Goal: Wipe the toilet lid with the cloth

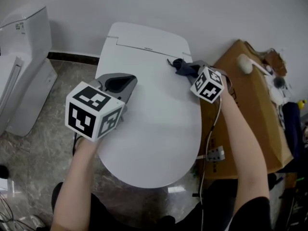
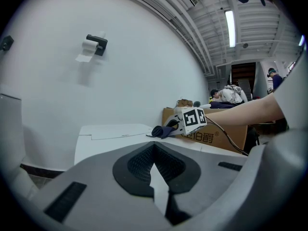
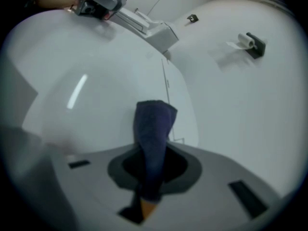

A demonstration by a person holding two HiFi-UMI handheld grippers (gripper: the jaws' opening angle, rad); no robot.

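a second toilet (image 1: 24, 57) stands at the far left against the white wall, on the marbled floor (image 1: 43, 143). next comes the left gripper (image 1: 119, 83), over the left rear part of the white toilet lid (image 1: 154, 129), its marker cube (image 1: 94, 110) toward the person. in the left gripper view its jaws are pressed together at the tips with nothing between them. the lid is down and fills the middle of the head view. at its right rear, near the hinge line, the right gripper (image 1: 186, 69) is clamped on a dark blue cloth (image 1: 182, 66). in the right gripper view the cloth runs from between the jaws out over the lid, and its far end seems to touch the surface, though that view is blurred. just right of the toilet stands a cardboard box (image 1: 240, 109) with a white-headed brush (image 1: 246, 64) lying on top. a cable (image 1: 211, 134) hangs from the right gripper down between lid and box. a toilet paper holder (image 2: 94, 44) is fixed on the wall.
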